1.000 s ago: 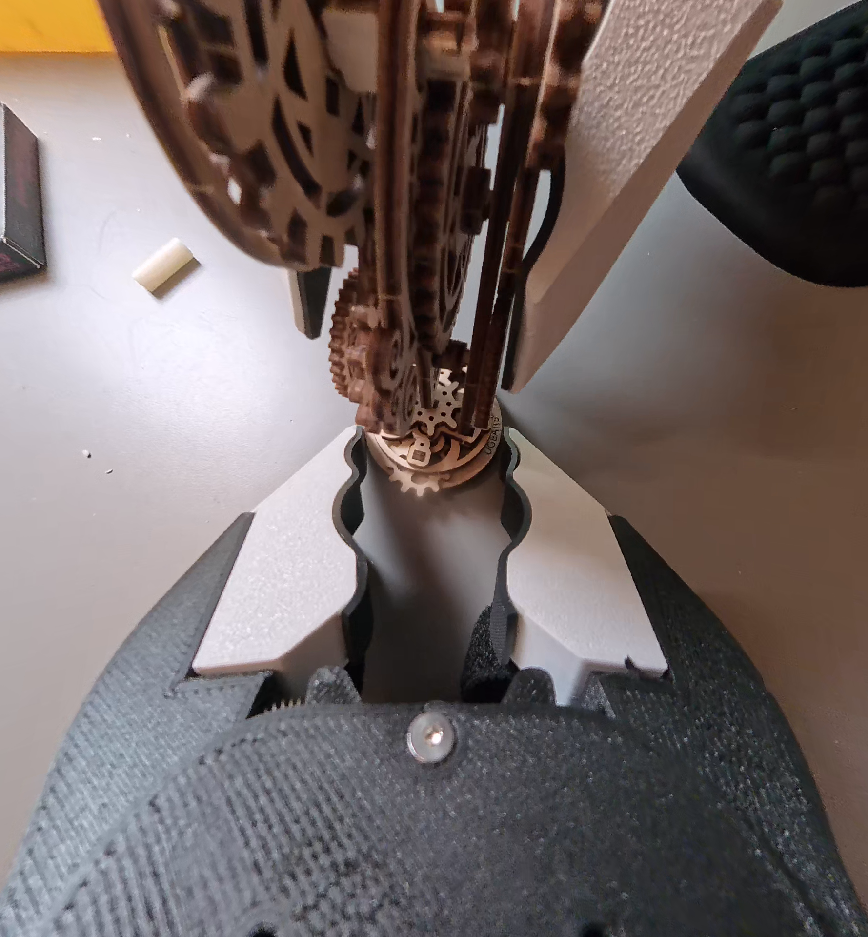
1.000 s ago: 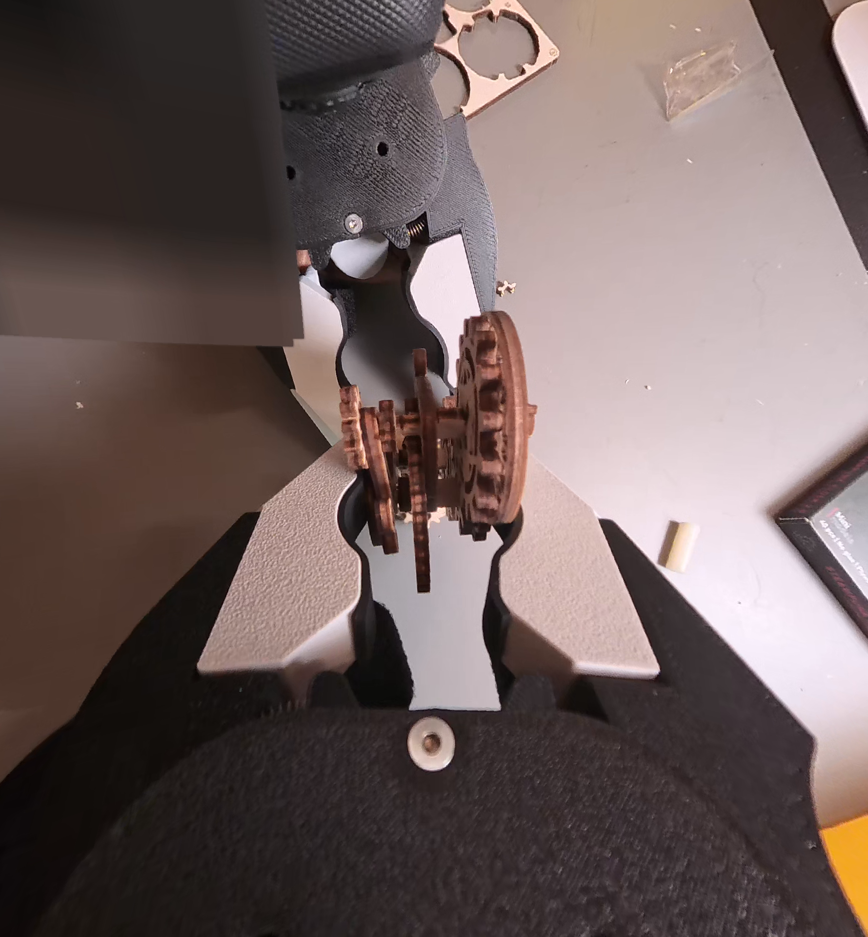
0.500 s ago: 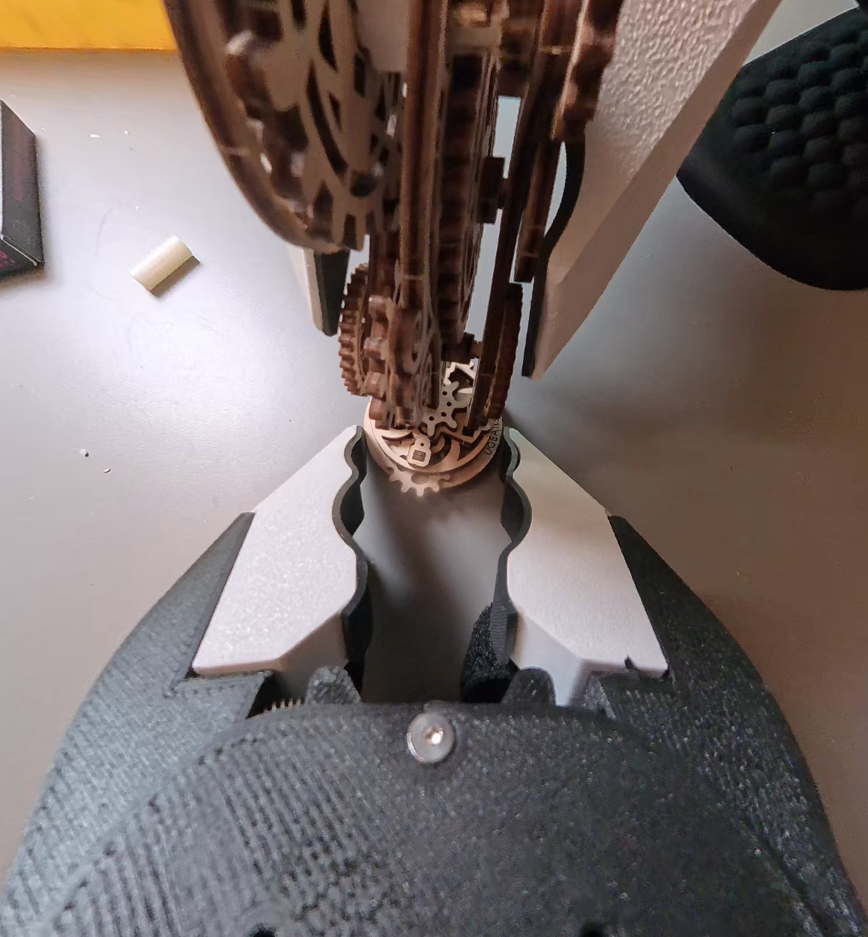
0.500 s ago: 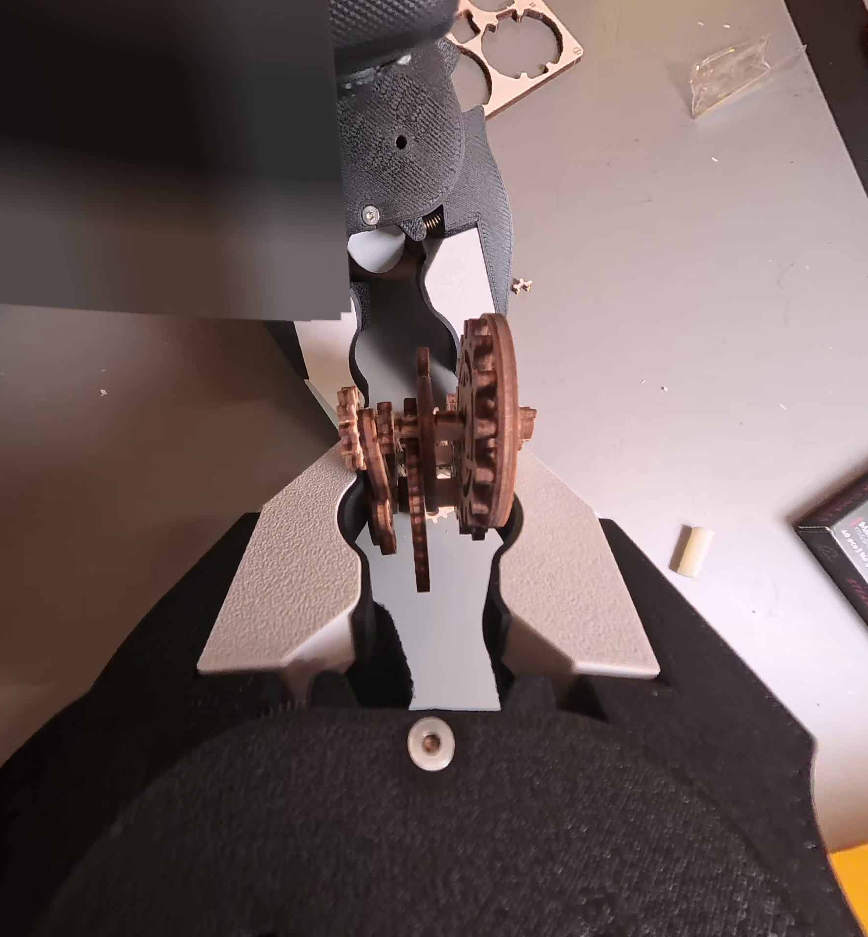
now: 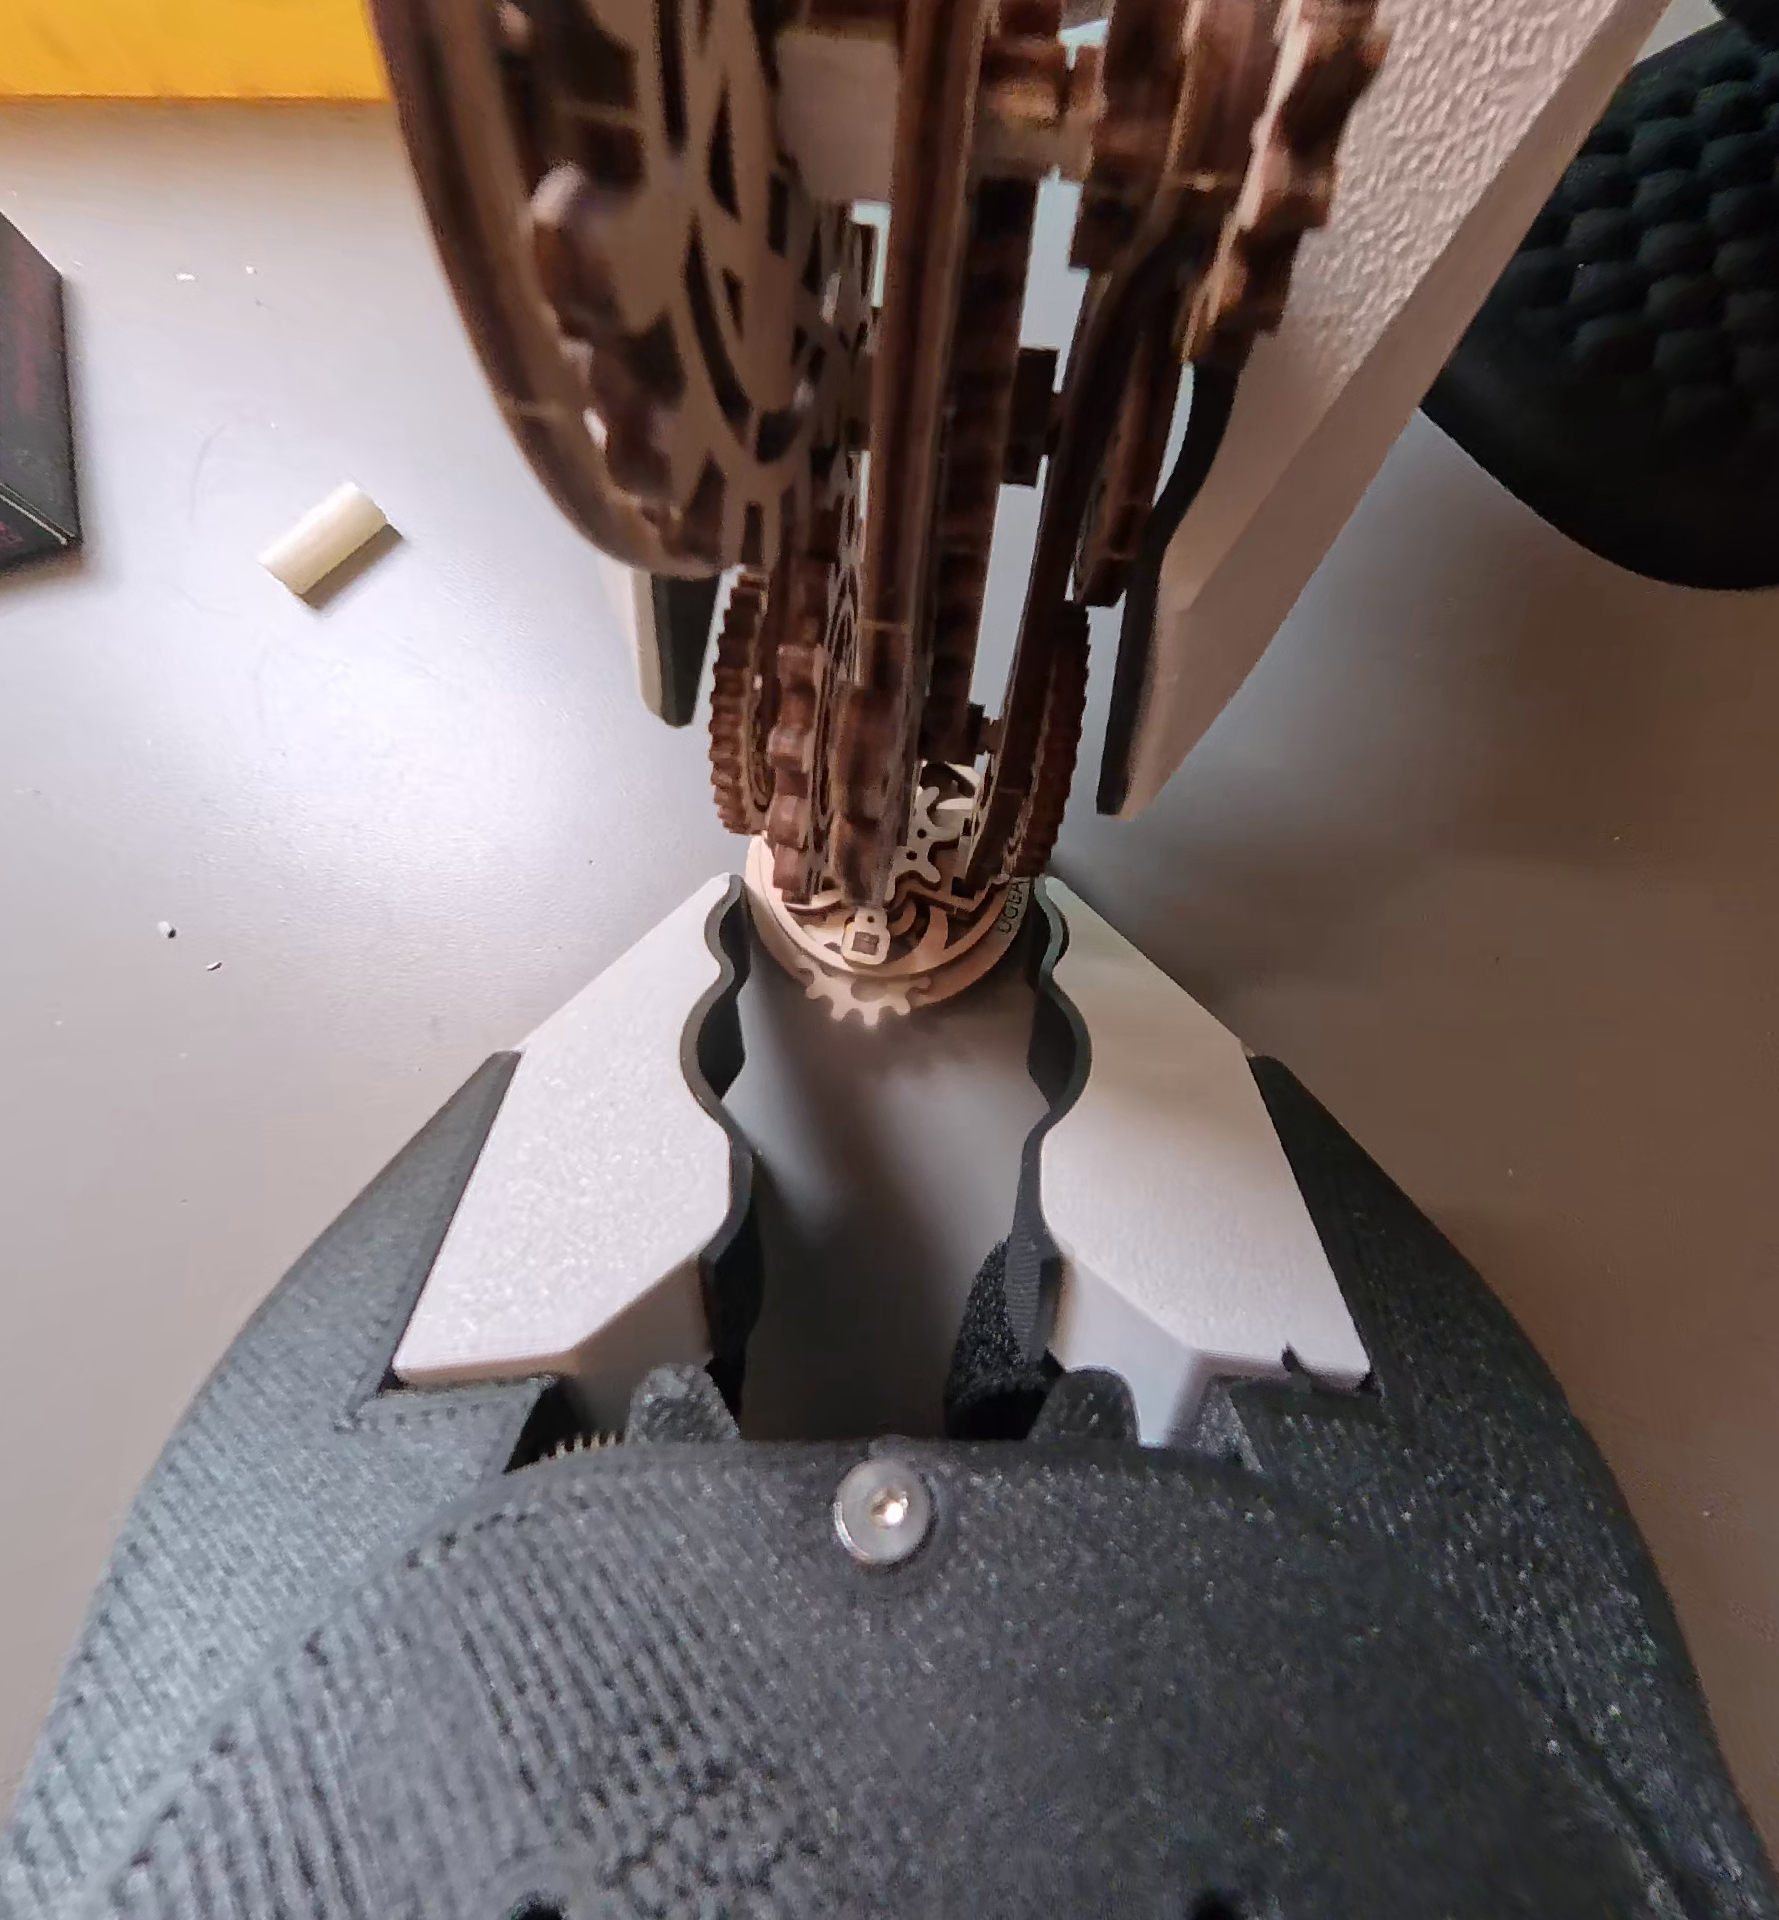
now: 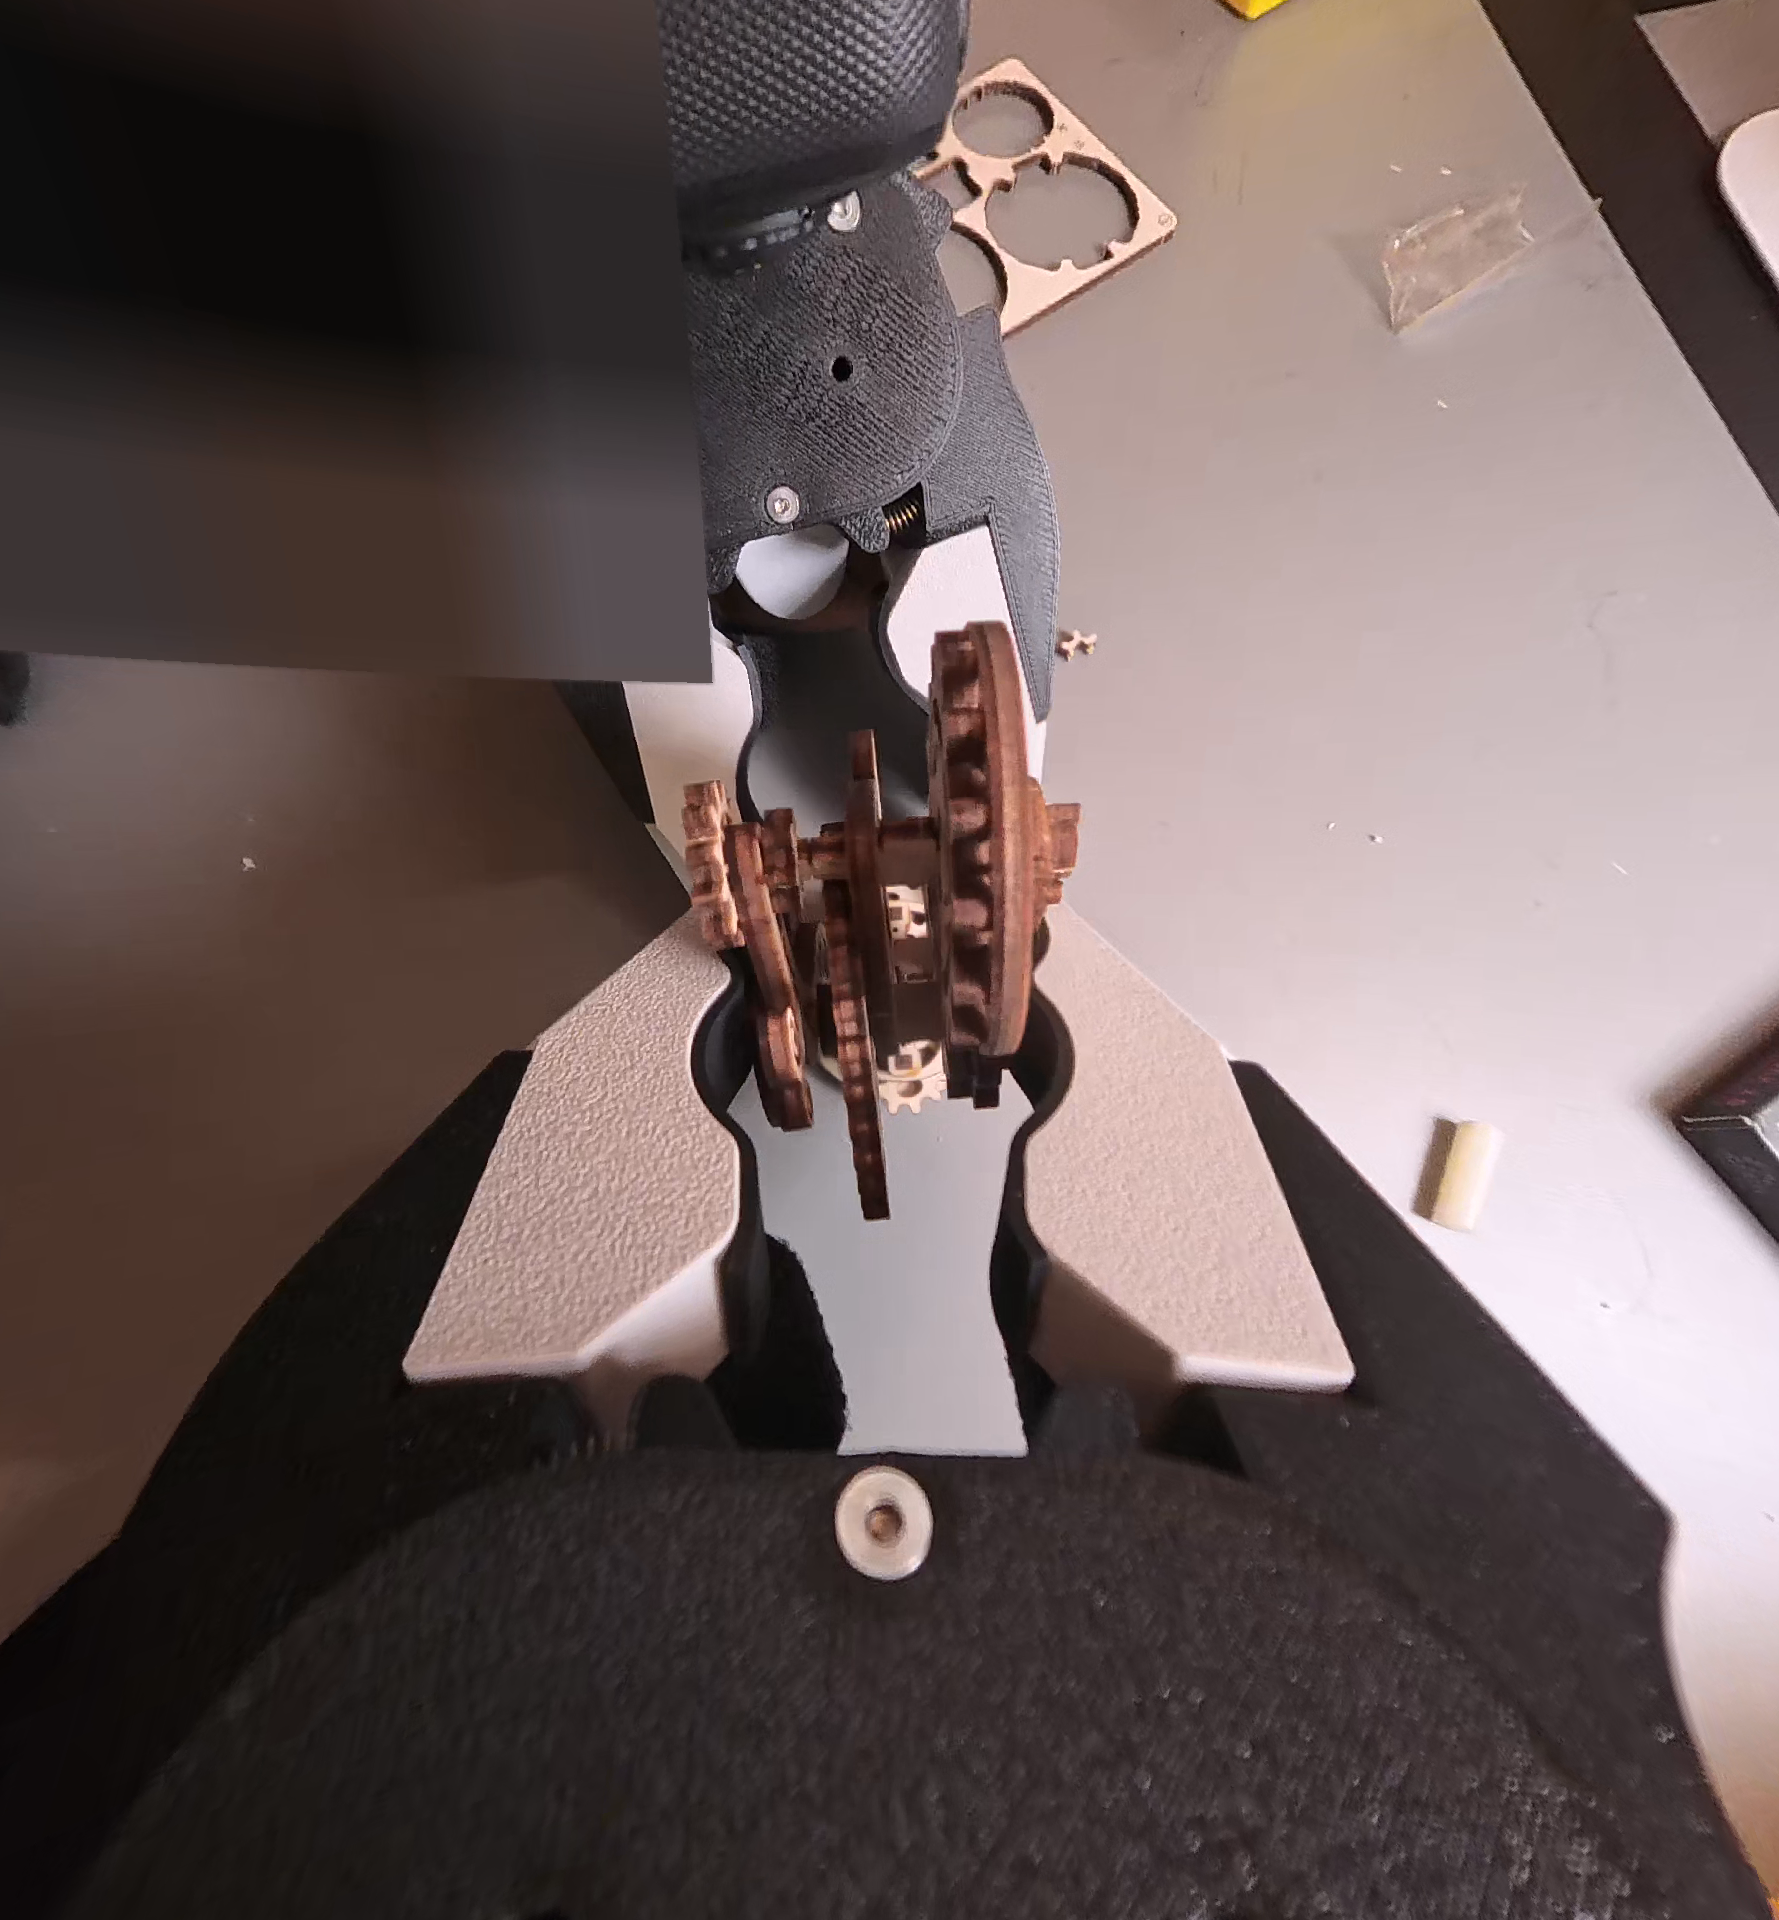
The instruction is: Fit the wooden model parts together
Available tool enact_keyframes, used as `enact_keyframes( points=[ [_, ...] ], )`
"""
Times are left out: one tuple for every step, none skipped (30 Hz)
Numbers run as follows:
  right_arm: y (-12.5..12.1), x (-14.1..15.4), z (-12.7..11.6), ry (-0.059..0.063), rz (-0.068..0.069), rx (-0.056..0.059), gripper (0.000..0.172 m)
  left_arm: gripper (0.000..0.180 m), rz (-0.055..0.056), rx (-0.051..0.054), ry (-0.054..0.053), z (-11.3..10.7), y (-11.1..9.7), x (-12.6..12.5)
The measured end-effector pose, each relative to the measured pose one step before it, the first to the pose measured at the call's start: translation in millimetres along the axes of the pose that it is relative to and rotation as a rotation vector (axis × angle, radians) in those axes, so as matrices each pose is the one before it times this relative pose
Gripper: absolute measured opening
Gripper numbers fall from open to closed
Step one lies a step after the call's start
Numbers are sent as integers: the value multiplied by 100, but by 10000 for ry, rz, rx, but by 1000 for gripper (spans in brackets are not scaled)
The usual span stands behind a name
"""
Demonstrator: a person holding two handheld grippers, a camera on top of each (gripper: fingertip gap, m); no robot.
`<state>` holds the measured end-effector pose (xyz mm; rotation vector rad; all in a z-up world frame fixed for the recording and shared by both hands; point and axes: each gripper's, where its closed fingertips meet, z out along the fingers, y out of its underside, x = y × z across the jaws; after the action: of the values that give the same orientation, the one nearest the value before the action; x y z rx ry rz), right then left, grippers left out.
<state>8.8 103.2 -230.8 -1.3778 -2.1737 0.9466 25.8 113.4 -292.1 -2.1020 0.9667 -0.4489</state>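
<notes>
Two grippers grip: left gripper [image 5: 890,914] clamps the pale round base [image 5: 869,951], right gripper [image 6: 880,997] clasps the dark gear assembly [image 6: 895,914]; thin, brittle plywood, best held by its flat faces.

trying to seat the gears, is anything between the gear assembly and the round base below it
Nothing visible. The dark gear assembly, gripped by the right gripper, hangs right over the pale round base clamped in the left gripper.

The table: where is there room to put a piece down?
Bare table lies between the cut-out wooden sheet and the white peg. Also left of the peg toward the specks. The middle is crowded by both grippers and the gear model.
</notes>
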Motion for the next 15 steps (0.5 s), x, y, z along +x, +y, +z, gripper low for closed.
enact_keyframes(
  points=[
    [-131,-22,75,-23,45,134,46,52,-9,-2,8,-2,3,3],
    [-70,50,38,37,23,63,46,52,-17,2,-2,-5,3,-12],
    [16,28,0,50,-24,-19,46,52,-6,1,2,-5,3,1],
    [21,19,-1,53,-50,-24,46,52,6,-1,-2,5,-3,-1],
    [-8,34,11,38,-55,-2,46,52,10,0,-3,-4,3,11],
    [-15,5,-8,3,-78,31,46,52,10,1,4,-4,3,6],
    [28,-1,-30,-28,-72,36,46,52,19,2,13,-4,1,12],
    [57,36,-54,-37,-47,26,46,52,29,1,16,-10,8,3],
    [76,38,-57,-40,-63,22,46,52,7,2,22,-6,3,6],
    [35,28,-37,-49,-70,51,46,52,11,1,25,-11,9,14],
    [-29,65,-7,-62,-22,82,46,52,9,0,14,1,12,8],
    [-8,136,-3,-30,50,48,46,52,0,0,11,-1,0,2],
    [56,93,-31,-40,106,-23,46,52,-6,0,5,-6,4,6],
    [98,-30,-52,-59,72,-89,46,52,5,0,-4,6,-4,-2],
    [150,-19,-63,-9,-15,-123,46,52,2,0,-2,-5,4,4]
  ],
)
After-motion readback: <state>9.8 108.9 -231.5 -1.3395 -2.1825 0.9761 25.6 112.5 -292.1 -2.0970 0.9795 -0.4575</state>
